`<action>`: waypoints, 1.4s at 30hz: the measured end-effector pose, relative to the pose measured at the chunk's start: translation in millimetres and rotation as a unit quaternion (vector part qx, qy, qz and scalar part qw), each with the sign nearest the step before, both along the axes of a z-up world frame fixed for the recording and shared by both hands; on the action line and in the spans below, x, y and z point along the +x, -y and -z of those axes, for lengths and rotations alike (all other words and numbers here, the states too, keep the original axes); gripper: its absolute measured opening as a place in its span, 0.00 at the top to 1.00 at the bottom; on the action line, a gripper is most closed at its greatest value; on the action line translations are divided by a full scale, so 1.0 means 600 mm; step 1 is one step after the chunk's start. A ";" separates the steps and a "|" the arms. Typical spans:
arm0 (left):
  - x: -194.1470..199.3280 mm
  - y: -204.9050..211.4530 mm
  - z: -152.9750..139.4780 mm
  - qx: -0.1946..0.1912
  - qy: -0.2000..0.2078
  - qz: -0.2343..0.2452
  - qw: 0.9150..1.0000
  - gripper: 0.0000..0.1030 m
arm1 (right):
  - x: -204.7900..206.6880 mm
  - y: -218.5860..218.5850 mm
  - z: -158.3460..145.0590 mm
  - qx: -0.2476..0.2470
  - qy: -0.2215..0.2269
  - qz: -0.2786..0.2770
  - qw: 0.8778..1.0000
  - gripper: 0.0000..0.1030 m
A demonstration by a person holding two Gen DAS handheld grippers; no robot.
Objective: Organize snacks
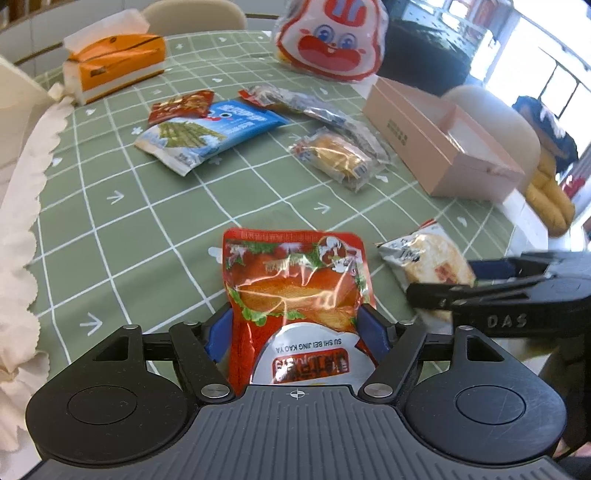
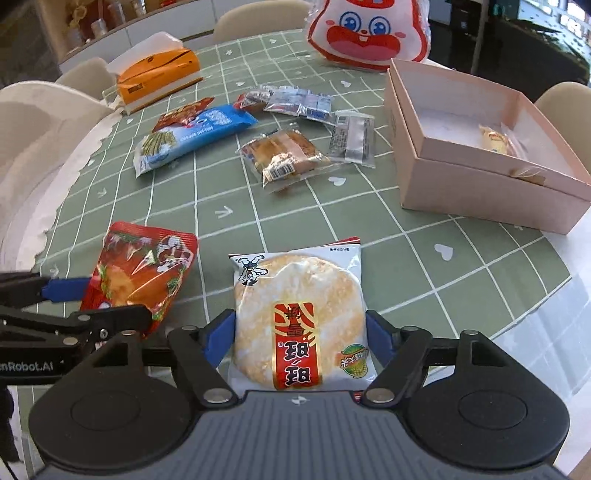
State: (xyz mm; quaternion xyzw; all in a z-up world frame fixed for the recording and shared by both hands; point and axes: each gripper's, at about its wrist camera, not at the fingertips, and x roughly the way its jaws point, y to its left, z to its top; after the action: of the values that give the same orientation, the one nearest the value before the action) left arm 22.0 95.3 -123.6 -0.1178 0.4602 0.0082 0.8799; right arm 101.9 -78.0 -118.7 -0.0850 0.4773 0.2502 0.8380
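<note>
Your left gripper (image 1: 295, 328) has its blue fingers (image 1: 216, 338) spread wide around the red snack pouch (image 1: 295, 280), pads at its two edges; whether they press it you cannot tell; your right gripper (image 2: 301, 332) likewise straddles the rice cracker packet (image 2: 299, 314), fingers wide, grip unclear; both packets lie flat on the green checked surface (image 2: 424, 258), side by side; farther out sit a blue snack bag (image 2: 192, 136), a clear-wrapped pastry (image 2: 284, 155) and small sachets (image 2: 299, 101); to the right stands the open pink box (image 2: 480, 184) with one snack inside; beyond are an orange tissue pack (image 2: 159, 77) and a rabbit-face bag (image 2: 369, 29).
</note>
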 end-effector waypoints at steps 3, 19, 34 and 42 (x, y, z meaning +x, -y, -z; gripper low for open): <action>0.002 0.021 0.003 0.033 0.001 0.021 0.999 0.22 | -0.003 0.014 -0.001 -0.014 0.018 0.007 1.000 0.28; 0.000 0.049 0.011 0.071 0.013 0.010 0.997 0.16 | -0.017 0.033 0.015 0.003 0.032 0.004 0.999 0.10; -0.008 0.055 0.001 0.068 0.023 -0.001 0.997 0.28 | -0.010 0.041 0.007 -0.009 0.045 -0.011 0.999 0.26; -0.021 0.101 -0.020 0.045 0.035 0.055 0.997 0.40 | -0.017 0.121 -0.037 0.005 0.053 0.017 0.998 0.26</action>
State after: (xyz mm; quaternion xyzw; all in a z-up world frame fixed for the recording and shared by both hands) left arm 9.5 34.9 -111.4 -0.0533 0.4337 -0.0235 0.8992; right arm 91.9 -150.3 -96.4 -0.0858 0.4318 0.2339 0.8669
